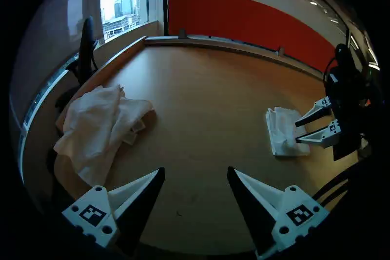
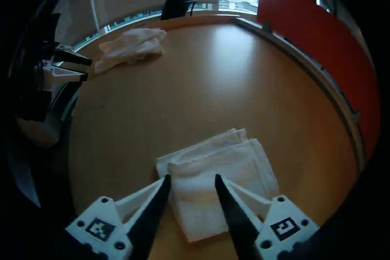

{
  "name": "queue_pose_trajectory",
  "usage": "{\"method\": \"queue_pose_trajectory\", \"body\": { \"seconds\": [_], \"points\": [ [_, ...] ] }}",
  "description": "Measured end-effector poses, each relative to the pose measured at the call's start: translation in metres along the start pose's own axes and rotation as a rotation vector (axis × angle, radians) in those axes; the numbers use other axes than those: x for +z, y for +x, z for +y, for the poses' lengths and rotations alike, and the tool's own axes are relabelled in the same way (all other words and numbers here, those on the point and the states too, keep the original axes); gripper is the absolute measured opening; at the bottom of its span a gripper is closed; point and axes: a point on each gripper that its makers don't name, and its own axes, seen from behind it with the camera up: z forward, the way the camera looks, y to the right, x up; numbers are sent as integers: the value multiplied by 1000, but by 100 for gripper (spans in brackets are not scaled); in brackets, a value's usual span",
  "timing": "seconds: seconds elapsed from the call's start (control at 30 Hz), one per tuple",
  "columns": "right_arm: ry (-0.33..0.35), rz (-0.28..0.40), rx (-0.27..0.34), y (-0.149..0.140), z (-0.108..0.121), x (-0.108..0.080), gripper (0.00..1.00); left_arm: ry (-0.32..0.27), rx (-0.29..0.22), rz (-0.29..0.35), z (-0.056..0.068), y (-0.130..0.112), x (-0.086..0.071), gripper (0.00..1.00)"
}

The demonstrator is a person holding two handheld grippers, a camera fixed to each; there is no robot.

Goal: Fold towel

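Plain white folded towel between right gripper jaws. Off-white crumpled towel pile ahead-left of left gripper jaws. Both grippers have white fingers, black inner faces and black-and-white square markers. Orange-brown wood table. Red partition and black chair beyond.

Table: wood-look top, smooth, with a soft sheen.
Folded towel, on the table: white cloth, nubbly, matt.
Loose towels, at the table's window edge: white cloth, creased, matt.
Left gripper and right gripper, over the table: white matt plastic, black inner faces.
Partition, behind the table: red, matt.
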Motion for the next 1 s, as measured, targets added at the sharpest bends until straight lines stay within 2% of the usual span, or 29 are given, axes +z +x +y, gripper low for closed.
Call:
{"method": "queue_pose_trajectory", "body": {
  "seconds": [0.4, 1.0],
  "points": [
    [-40, 4, 42, -12, 3, -8, 73, -11, 7, 2, 5, 3, 4, 95],
    [-94, -38, 133, -66, 6, -28, 72, -24, 37, 4, 12, 9, 9, 95]
  ]
}}
